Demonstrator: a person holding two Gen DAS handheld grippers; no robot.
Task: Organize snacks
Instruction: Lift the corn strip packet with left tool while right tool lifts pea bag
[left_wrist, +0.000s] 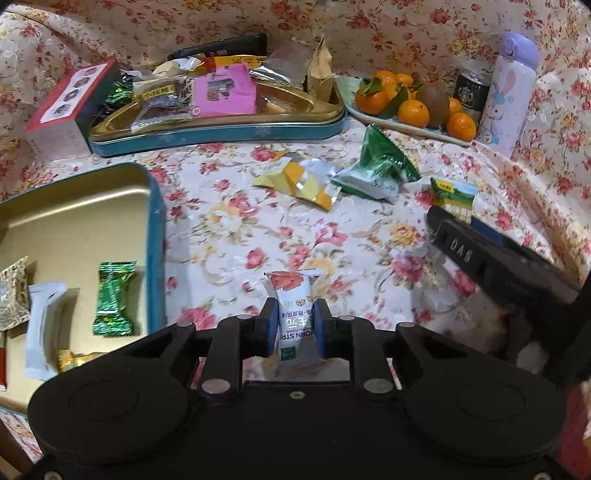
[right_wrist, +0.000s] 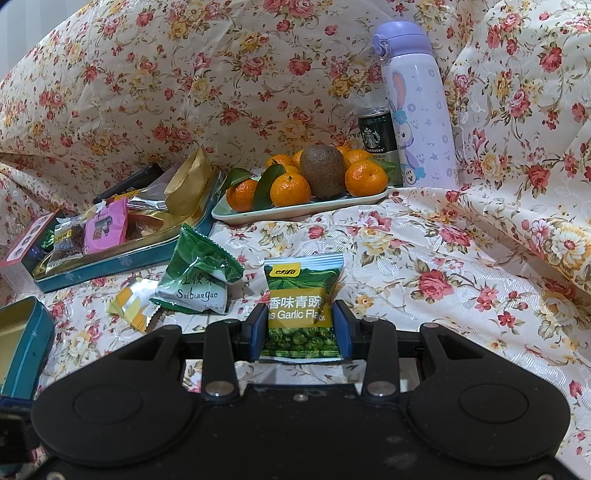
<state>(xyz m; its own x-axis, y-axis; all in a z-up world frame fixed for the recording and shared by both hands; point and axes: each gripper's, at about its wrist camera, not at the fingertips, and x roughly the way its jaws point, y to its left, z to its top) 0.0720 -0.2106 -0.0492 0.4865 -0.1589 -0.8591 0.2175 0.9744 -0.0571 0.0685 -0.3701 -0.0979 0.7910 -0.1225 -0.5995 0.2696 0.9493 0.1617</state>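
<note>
My left gripper (left_wrist: 294, 325) has its jaws clenched on a white-and-orange snack packet (left_wrist: 293, 314) (upright, just above the floral table (left_wrist: 236, 221)), likely bound for the open tin (left_wrist: 74, 210) alongside; my right gripper (right_wrist: 300, 326) clasps a green pea packet (right_wrist: 301, 306), seemingly awaiting its turn.
</note>
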